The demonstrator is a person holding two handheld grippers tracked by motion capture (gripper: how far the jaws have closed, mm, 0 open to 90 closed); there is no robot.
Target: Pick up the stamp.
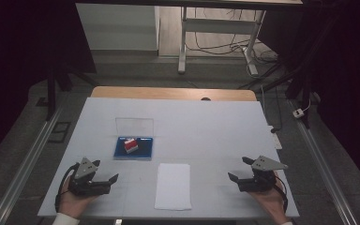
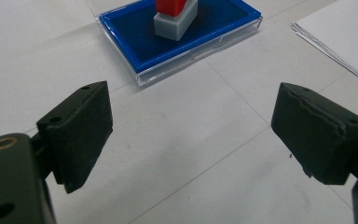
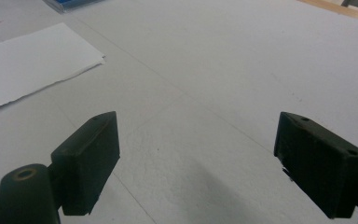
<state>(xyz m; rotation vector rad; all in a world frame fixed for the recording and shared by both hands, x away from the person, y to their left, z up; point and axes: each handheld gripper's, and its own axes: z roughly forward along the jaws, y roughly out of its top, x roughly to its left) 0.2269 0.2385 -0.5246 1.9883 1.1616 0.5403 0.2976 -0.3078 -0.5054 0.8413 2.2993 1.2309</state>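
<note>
Two in all: left hand-held gripper [image 1: 104, 182] low at the near left of the white surface [image 1: 206, 126], jaws spread wide apart, clamping nothing; right hand-held gripper [image 1: 240, 180] at the near right, jaws likewise wide apart and bare. One blue tray [image 1: 122, 153] with a clear rim, ahead of the left hand-held gripper and well apart from it. One red-and-grey block [image 1: 130, 145] standing upright inside that tray, red part on top of grey. One clear lid [image 1: 134, 127] standing just behind the tray. One white paper sheet [image 1: 173, 186] flat on the surface, between the two and near the front edge. Bare surface between left jaws and tray, nothing across the way. Behind the surface, one white desk frame [image 1: 183, 42] with loose cables on the floor.
</note>
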